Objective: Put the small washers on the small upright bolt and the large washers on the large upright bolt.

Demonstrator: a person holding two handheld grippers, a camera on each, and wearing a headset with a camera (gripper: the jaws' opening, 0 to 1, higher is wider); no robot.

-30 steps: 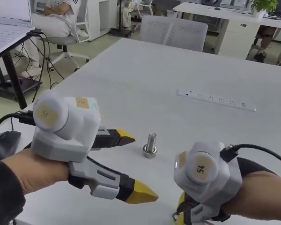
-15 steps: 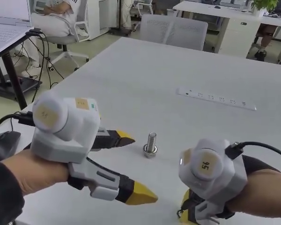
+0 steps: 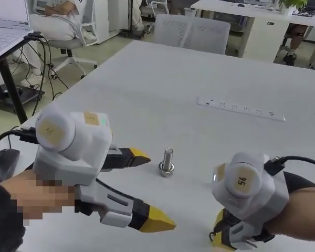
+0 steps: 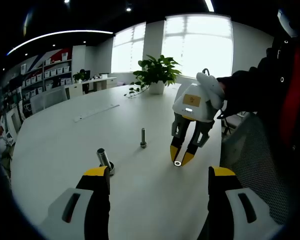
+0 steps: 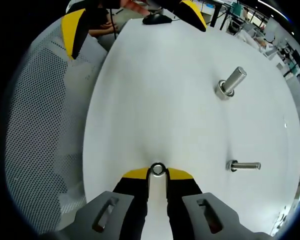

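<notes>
One "95" label point(image 3: 242, 181) on right gripper point(image 3: 219, 240)

Showing white, yellow, black and silver.
Wearing white shells, black jaws and yellow tips on left gripper point(image 3: 149, 189) and right gripper point(image 4: 181, 156); glinting silver on washer point(image 5: 158, 169), large bolt point(image 3: 167, 161) and small bolt point(image 5: 244, 166); spreading plain white across table point(image 3: 147, 79); dotting dark sockets along white power strip point(image 3: 240, 109).

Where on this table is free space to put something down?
Bare tabletop lies between the large bolt and the power strip, and beyond the strip toward the chair. It is crowded near the bolt, between the left gripper and the right gripper, which holds a washer.
</notes>
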